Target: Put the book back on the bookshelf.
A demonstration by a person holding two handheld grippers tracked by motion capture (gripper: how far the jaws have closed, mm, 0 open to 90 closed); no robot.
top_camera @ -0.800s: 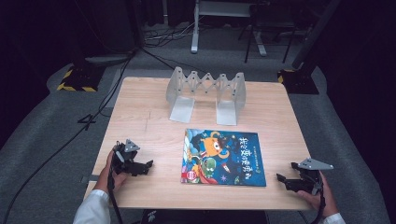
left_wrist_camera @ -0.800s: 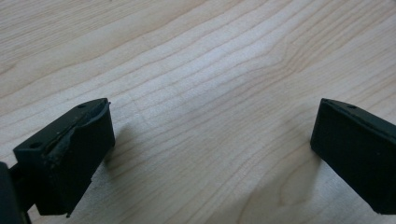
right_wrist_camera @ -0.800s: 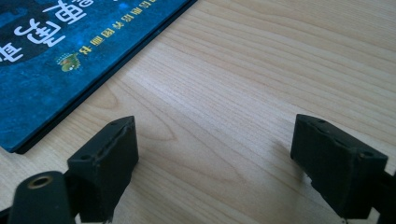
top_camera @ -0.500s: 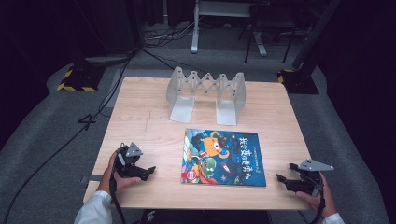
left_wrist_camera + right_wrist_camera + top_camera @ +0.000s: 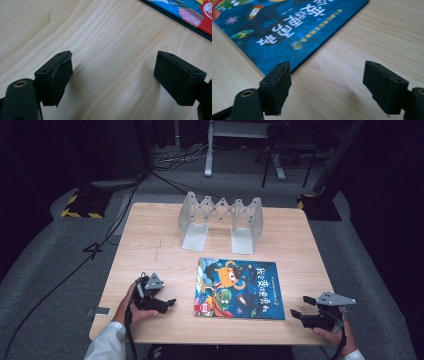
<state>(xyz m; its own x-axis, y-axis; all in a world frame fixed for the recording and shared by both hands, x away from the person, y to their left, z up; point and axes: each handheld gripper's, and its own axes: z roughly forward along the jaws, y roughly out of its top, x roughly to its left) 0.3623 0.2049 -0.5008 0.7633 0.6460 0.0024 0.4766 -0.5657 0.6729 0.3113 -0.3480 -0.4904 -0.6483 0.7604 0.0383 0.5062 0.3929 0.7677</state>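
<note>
Pale wood grain runs across the table [image 5: 150, 245] in front of you, and a children's picture book [image 5: 238, 289] lies flat on it, cover up, toward the near edge and a little right of the middle. Its cover is dark blue with cartoon creatures and white lettering. Beyond the book, near the far edge, stands a grey accordion-style bookstand [image 5: 221, 220], well apart from both of your hands.

Your left gripper [image 5: 167, 303] rests low over the table left of the book, near its red lower corner [image 5: 200, 17] but not touching it. Its jaws are spread wide with only bare wood between them.

Your right gripper [image 5: 296, 313] sits at the near right corner of the table, just beside the book's near right corner [image 5: 287, 50]. Its jaws are likewise released and hold nothing.
</note>
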